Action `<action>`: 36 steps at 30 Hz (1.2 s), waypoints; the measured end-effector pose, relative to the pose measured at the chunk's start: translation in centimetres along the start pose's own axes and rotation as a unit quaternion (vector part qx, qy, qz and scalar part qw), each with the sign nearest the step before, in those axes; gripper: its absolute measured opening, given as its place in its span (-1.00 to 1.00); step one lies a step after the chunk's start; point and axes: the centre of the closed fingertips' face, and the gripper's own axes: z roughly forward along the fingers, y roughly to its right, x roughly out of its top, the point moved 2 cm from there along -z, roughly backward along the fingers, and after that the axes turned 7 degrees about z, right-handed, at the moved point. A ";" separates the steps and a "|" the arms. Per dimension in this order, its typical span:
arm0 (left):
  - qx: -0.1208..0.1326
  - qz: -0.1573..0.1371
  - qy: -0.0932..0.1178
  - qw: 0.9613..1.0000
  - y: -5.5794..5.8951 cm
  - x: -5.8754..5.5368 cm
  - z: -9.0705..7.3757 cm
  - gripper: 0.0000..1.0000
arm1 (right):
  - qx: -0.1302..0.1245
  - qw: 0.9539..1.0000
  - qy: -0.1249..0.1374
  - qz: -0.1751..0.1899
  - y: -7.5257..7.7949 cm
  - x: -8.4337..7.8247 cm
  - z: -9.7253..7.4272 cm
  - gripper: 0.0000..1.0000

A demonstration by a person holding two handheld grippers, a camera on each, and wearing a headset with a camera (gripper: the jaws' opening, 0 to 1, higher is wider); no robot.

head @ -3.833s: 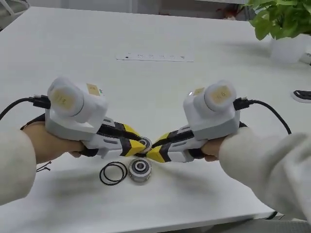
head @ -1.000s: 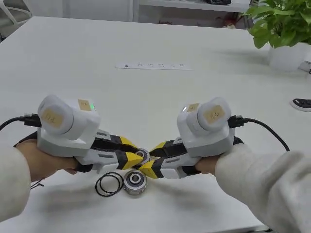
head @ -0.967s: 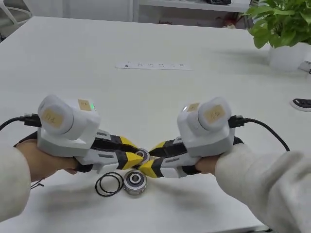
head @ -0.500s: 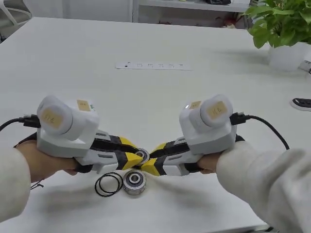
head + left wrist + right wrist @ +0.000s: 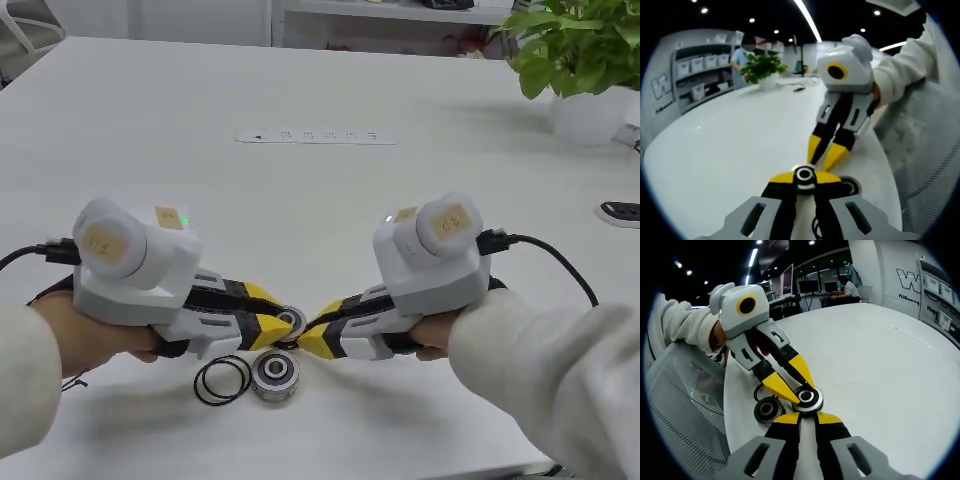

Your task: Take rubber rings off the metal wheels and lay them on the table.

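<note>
Head view: bright, even light from overhead. The white table (image 5: 330,80) is close to washed out, and shadows on it are faint and soft-edged. The sleeve (image 5: 560,370) at the lower corner is slightly soft. Both gripper views: strong fisheye bending toward the edges, dark ceiling, glare from a strip light (image 5: 807,20) and small spots. The held wheel (image 5: 805,176) is sharp; the shelves (image 5: 695,75) behind are blurred.

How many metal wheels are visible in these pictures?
2. One wheel is gripped in the left tongs, with the right tongs at it. The other wheel lies on the table beside the black rings. More may be hidden under the tongs.
</note>
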 end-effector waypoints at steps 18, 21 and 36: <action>0.001 -0.001 0.001 1.000 0.0 0.0 0.0 -0.74 | -0.010 1.000 -0.001 0.007 0.2 -0.1 0.0 -1.00; 0.002 -0.001 0.001 1.000 0.0 0.0 -0.1 -0.74 | -0.017 1.000 -0.002 0.017 0.4 -0.1 0.0 -1.00; 0.001 0.004 0.001 1.000 0.1 0.0 -0.1 -0.75 | -0.027 0.999 -0.002 0.037 0.6 0.0 -0.3 -1.00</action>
